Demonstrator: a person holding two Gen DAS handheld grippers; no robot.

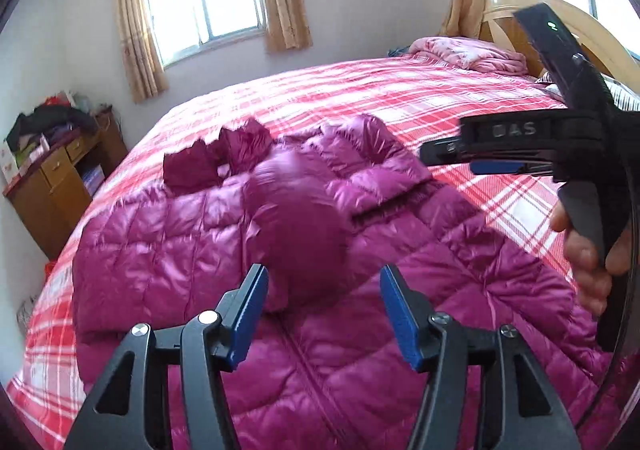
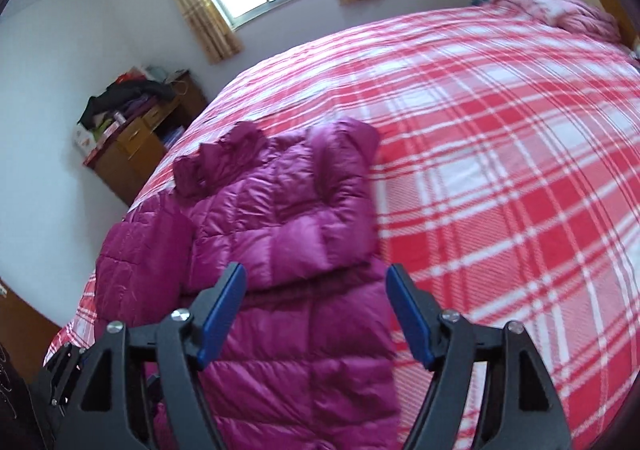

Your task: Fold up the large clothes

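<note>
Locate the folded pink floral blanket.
The folded pink floral blanket lies at the far right end of the red plaid bed, against the wooden headboard.

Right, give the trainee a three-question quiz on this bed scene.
1. True or false: the left gripper is clamped on the magenta down jacket.
2. What lies at the far end of the plaid bedspread by the headboard? A) folded pink blanket B) suitcase C) laptop
3. Fill in: the right gripper is ____, with nothing between its fingers.

Key: 1 false, its jaws stand apart above the jacket. 2 A, the pink blanket. 3 open.
</note>
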